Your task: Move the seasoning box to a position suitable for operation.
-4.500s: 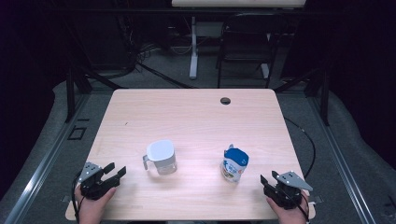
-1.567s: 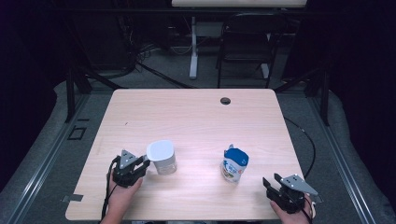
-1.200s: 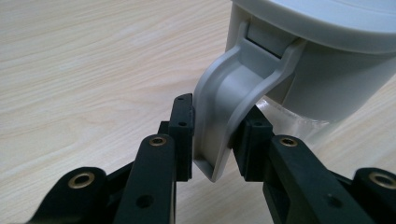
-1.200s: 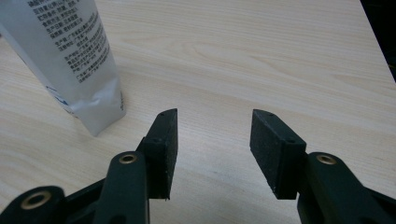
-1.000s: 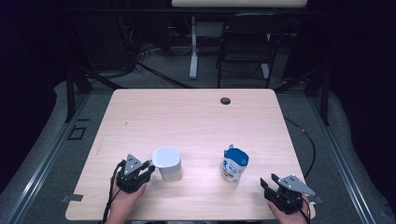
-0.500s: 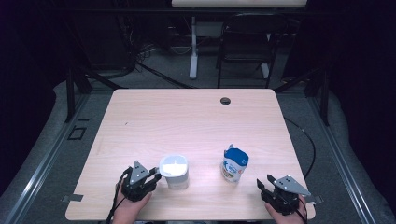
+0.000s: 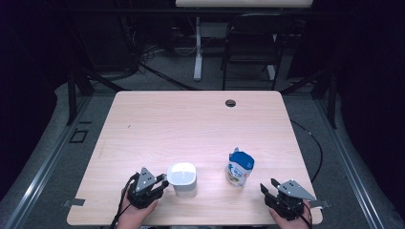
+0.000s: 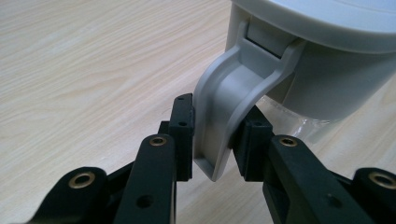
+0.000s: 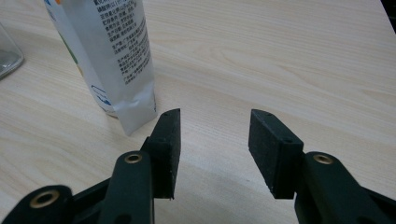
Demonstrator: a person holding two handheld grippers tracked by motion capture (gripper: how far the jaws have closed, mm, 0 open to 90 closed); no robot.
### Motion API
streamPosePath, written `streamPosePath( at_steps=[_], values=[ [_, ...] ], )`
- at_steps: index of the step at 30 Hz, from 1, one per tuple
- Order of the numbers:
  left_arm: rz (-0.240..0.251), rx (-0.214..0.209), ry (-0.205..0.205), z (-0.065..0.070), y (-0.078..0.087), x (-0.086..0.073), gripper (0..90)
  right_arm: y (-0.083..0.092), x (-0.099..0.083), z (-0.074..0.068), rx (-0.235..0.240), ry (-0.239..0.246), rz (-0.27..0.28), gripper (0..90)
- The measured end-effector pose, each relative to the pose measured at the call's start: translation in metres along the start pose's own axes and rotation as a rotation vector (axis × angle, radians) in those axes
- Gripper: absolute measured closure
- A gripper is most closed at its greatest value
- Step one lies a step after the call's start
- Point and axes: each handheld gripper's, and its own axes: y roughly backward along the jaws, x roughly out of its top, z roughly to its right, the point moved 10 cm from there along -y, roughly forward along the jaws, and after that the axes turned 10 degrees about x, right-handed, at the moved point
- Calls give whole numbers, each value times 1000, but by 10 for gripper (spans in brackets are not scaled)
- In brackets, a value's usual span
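Since the earlier frames your left gripper has come in from the table's left edge, closed onto the handle of the white lidded cup and drawn it toward the near edge. Its pads press that handle from both sides. The cup stands upright near the front edge, long axis vertical, handle pointing left at your left hand. Your right gripper holds nothing – its jaws stand apart over bare wood, just beside the blue-capped pouch, which stands upright well right of the cup. The table is pale wood with a dark grommet hole – beyond it, a dim room with a chair
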Motion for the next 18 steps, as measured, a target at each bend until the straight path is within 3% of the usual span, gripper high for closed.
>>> streamPosePath(
  at_steps=[18],
  values=[
    [2, -34, -12, 13, -1, 3, 716, -2, -1, -5, 20, 11, -7, 528]
  ],
)
